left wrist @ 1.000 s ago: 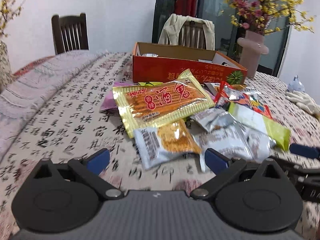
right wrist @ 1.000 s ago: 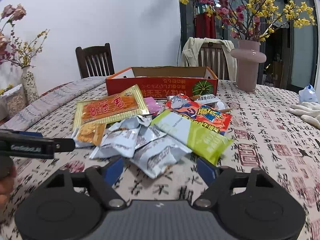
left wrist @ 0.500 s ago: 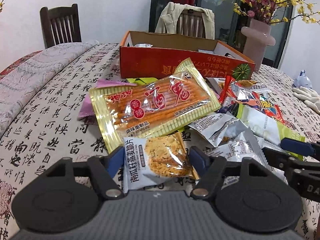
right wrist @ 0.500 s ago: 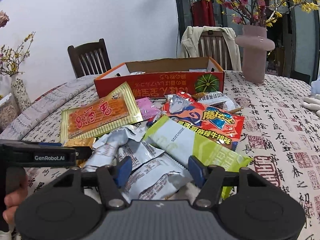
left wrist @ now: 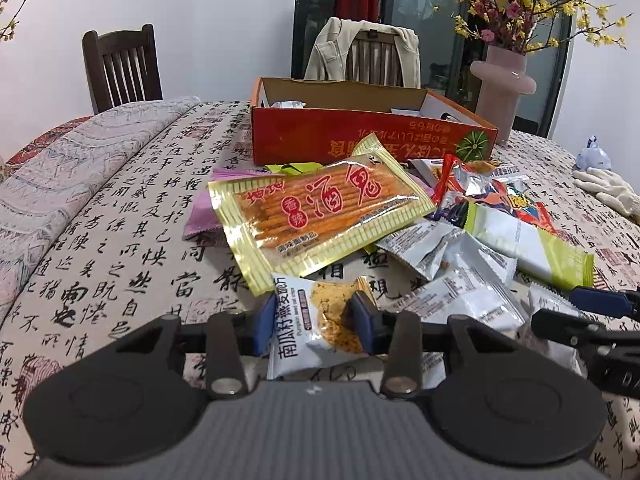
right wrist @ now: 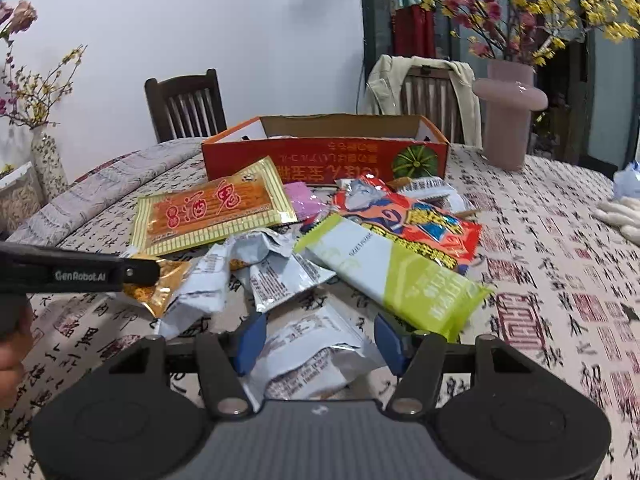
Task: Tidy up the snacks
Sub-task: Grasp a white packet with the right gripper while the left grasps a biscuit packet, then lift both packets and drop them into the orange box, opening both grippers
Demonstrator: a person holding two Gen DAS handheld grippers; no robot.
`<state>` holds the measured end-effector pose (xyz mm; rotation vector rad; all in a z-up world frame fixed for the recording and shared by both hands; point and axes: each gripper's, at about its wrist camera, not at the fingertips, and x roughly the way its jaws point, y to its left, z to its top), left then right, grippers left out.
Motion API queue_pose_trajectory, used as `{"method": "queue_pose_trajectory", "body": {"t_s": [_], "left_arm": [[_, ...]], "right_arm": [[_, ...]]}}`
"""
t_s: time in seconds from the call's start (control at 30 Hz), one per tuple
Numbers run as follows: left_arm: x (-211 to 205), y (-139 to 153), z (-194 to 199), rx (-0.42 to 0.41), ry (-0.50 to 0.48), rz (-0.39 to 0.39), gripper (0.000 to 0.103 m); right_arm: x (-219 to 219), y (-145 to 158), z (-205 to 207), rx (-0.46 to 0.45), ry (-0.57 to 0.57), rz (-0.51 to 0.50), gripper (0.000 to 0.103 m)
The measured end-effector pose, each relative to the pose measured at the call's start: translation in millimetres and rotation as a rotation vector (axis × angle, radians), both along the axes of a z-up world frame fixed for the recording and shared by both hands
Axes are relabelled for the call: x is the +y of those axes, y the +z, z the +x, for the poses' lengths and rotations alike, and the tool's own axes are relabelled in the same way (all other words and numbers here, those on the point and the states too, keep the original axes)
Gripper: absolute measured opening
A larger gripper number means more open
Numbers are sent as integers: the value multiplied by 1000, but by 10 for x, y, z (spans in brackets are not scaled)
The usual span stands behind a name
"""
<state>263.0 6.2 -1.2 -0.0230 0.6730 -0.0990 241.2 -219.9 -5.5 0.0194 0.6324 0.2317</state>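
A second ago our left gripper stood wide over bare cloth short of the pile; now it has come in around the pumpkin-seed crisp packet, its jaws have just been closing, and both blue pads press that packet's sides so that it bulges between them. Our right gripper was also wider and farther back then; it has narrowed since and now pinches a silver snack packet, whose foil crumples between the pads. In the right wrist view the left gripper enters from the left edge, with the orange-and-clear end of its packet beside the tip.

Both held packets lie at the near edge of the heap on the calligraphy tablecloth, in front of the orange cardboard box.

Counting what shows: one gold-edged spicy-strip packet, one green-and-white wafer packet, one red cartoon snack bag, one pink packet, and about four silver packets including the one we hold, though overlaps make that count uncertain. Behind the table stand two chairs, one draped with a beige jacket, and one pink vase of flowers. A white glove lies at the right.
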Motion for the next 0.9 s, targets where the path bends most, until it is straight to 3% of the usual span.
{"method": "queue_pose_trajectory", "body": {"t_s": [0.17,0.2,0.27,0.37,0.43,0.57,0.67,0.77,0.83,0.9], "left_arm": [[28,17,-63,0,-15,-8,38],[37,20,-79,2,-18,-8,39],[68,15,-104,7,-15,-11,48],[120,-9,-160,22,-28,-12,58],[143,-31,-198,27,-41,-19,76],[97,-47,-200,11,-74,-18,85],[80,-30,-157,-6,-141,-11,100],[91,-62,-92,5,-125,12,91],[112,-81,-74,27,-140,-22,67],[115,-76,-97,39,-155,-54,55]], "right_arm": [[-33,-7,-9,43,1,63,63],[-12,-23,7,50,10,61,68],[59,-62,47,74,33,41,78],[162,-93,39,77,74,8,79],[202,-102,25,71,93,-14,77],[212,-90,12,66,111,-39,65],[159,-69,7,70,120,-26,56],[81,-68,11,68,97,-25,55],[33,-68,14,67,85,-19,54],[-6,-60,10,62,78,-13,51]]}}
